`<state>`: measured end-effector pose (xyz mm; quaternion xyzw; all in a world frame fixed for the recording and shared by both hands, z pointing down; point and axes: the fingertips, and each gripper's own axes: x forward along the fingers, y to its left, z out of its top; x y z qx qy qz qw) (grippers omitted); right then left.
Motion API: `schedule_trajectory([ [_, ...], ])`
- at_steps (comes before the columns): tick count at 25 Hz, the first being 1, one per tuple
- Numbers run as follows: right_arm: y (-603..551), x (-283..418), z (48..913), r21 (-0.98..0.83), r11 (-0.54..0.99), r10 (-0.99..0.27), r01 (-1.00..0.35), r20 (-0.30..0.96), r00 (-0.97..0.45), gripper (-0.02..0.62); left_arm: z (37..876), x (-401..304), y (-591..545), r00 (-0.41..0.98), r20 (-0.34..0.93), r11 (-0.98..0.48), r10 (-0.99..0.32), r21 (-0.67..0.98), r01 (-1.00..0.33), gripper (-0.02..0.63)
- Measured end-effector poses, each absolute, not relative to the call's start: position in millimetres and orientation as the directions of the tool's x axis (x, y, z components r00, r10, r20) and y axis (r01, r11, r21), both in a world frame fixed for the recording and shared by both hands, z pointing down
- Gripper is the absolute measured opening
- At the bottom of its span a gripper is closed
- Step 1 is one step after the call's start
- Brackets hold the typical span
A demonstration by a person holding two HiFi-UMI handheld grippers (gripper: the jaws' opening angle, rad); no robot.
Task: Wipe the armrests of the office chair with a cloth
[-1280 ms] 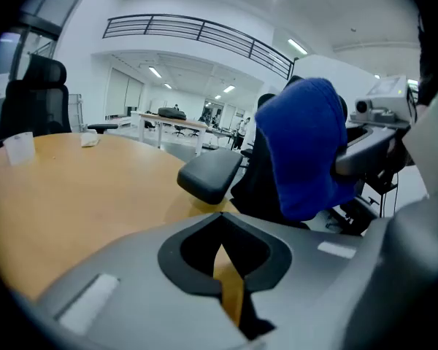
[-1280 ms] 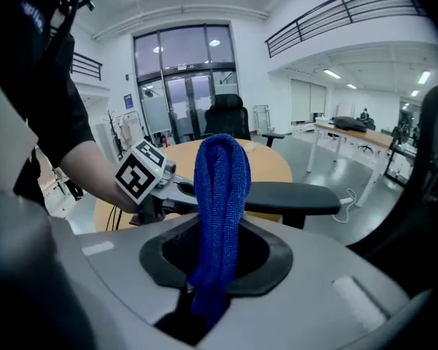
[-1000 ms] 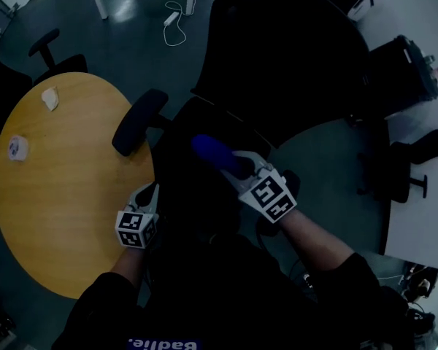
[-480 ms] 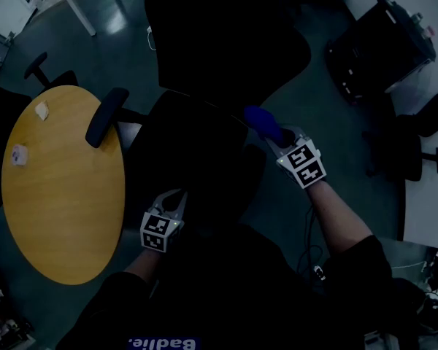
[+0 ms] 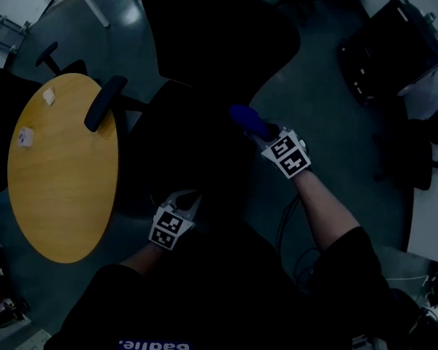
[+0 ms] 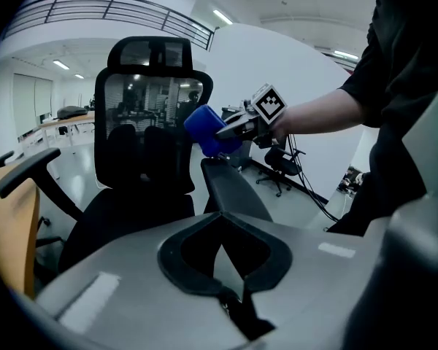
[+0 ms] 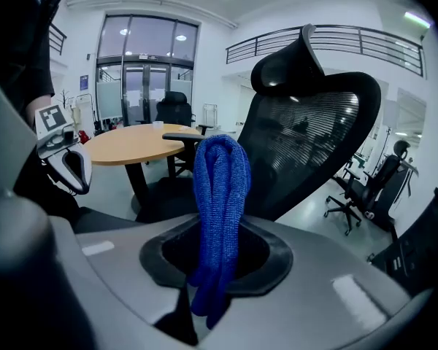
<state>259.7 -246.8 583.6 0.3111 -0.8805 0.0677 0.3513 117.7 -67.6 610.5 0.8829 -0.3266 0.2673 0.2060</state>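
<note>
Right gripper (image 5: 269,134) jaws clamped on the blue cloth (image 7: 220,188), which is bunched at the back end of the near armrest (image 6: 233,188) — touching it or just above, we cannot tell. Left gripper (image 5: 184,199) jaws together, empty, steadying nothing.

Our worry: a hard drag could swivel the office chair (image 5: 212,42) or tug the narrow fold loose. The far armrest (image 5: 106,102) overhangs the round desk (image 5: 66,195) edge — a tight reach.

The pad looks smooth and sloped. Grey glossy floor, open office.
</note>
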Motion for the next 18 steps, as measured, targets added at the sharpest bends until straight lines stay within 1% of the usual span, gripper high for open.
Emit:
schedule_trajectory([
  [4,-252,250,585,0.099,0.810,-0.487,-0.578,0.662,-0.569,0.089,619,119,-65,0.632,0.621,-0.686,-0.464,0.200,-0.700,0.014],
  [9,-256,236,597,0.101,0.828,-0.458,-0.552,0.691,-0.559,0.089,635,114,-52,0.630,0.647,-0.693,-0.429,0.212,-0.689,0.014],
  [18,-231,198,616,0.095,0.868,-0.393,-0.487,0.732,-0.557,0.089,651,119,-46,0.680,0.639,-0.731,-0.359,0.261,-0.631,0.014],
])
